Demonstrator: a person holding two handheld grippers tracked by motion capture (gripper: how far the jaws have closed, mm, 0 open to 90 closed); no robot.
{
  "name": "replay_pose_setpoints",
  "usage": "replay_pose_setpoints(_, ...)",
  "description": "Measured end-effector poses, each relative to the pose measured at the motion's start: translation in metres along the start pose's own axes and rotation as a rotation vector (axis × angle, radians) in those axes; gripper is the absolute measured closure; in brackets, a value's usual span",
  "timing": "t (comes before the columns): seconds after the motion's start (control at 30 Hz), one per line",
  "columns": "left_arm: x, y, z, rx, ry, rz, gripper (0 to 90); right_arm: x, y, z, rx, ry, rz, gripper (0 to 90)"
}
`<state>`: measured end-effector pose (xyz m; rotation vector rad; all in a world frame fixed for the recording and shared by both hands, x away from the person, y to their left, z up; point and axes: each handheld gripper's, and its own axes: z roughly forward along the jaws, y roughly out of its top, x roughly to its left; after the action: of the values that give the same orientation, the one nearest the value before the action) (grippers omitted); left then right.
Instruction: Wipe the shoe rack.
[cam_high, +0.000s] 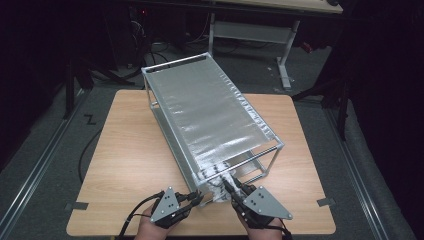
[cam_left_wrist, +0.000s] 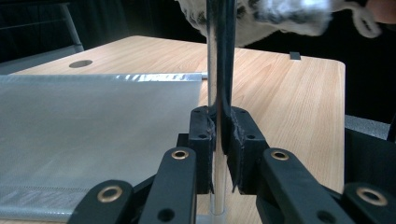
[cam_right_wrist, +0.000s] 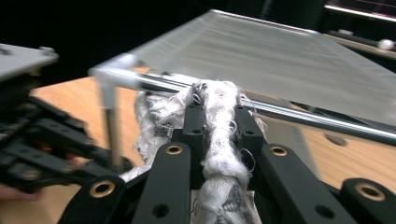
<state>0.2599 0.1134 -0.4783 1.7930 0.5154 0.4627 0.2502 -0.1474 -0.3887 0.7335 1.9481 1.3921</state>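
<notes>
My left gripper (cam_left_wrist: 219, 140) pinches the rack's upright post (cam_left_wrist: 215, 56) between its fingers; my right gripper (cam_right_wrist: 219, 135) pinches the white cloth (cam_right_wrist: 219, 112) at the rack's (cam_high: 210, 105) near rail, above the desk (cam_high: 125, 150).

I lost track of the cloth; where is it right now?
In the high view, the white cloth hangs at the near corner of the metal rack, pinched by the right gripper, just right of the left gripper.
</notes>
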Motion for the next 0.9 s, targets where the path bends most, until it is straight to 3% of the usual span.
replay_pose_setpoints(0.27, 0.001, -0.001, -0.003, 0.002, 0.010, -0.002, 80.6, -0.033, -0.008, -0.004, 0.005, -0.110, 0.040, 79.2)
replay_pose_setpoints(0.63, -0.001, -0.001, -0.006, 0.004, 0.013, 0.001, 80.6, -0.087, -0.021, -0.020, -0.006, -0.289, 0.141, 79.2)
replay_pose_setpoints(0.77, -0.001, -0.001, -0.006, 0.003, 0.014, 0.001, 80.6, -0.094, -0.024, -0.022, -0.003, -0.327, 0.145, 79.2)
replay_pose_setpoints(0.9, -0.001, -0.002, -0.006, 0.003, 0.013, 0.002, 80.6, -0.097, -0.026, -0.021, 0.001, -0.333, 0.152, 79.2)
